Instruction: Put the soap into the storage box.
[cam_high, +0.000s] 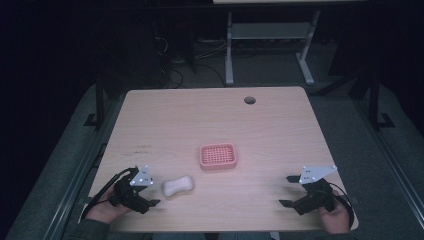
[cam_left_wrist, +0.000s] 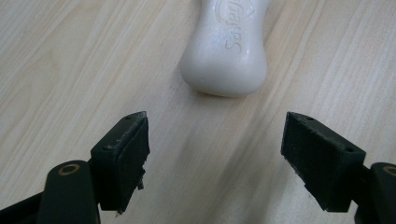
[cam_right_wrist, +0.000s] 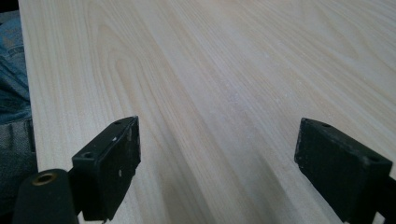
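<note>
A white waisted soap bar (cam_high: 178, 185) lies on the wooden table (cam_high: 210, 120) near its front left. In the left gripper view the soap bar (cam_left_wrist: 226, 51), with embossed letters, rests just beyond the jaws. My left gripper (cam_high: 153, 193) sits immediately left of the bar and is open with nothing between its pads; in its own view the left gripper (cam_left_wrist: 217, 149) is spread wide over bare wood. A pink slotted soap dish (cam_high: 217, 156) stands behind and right of the bar. My right gripper (cam_high: 287, 190) is open at the front right, and in its own view the right gripper (cam_right_wrist: 219, 158) holds nothing.
A round cable hole (cam_high: 249, 100) is near the table's far edge. A white desk frame (cam_high: 230, 50) stands on the floor beyond. The table's front edge and a person's denim-clad leg (cam_right_wrist: 11, 93) show beside the right gripper's jaws.
</note>
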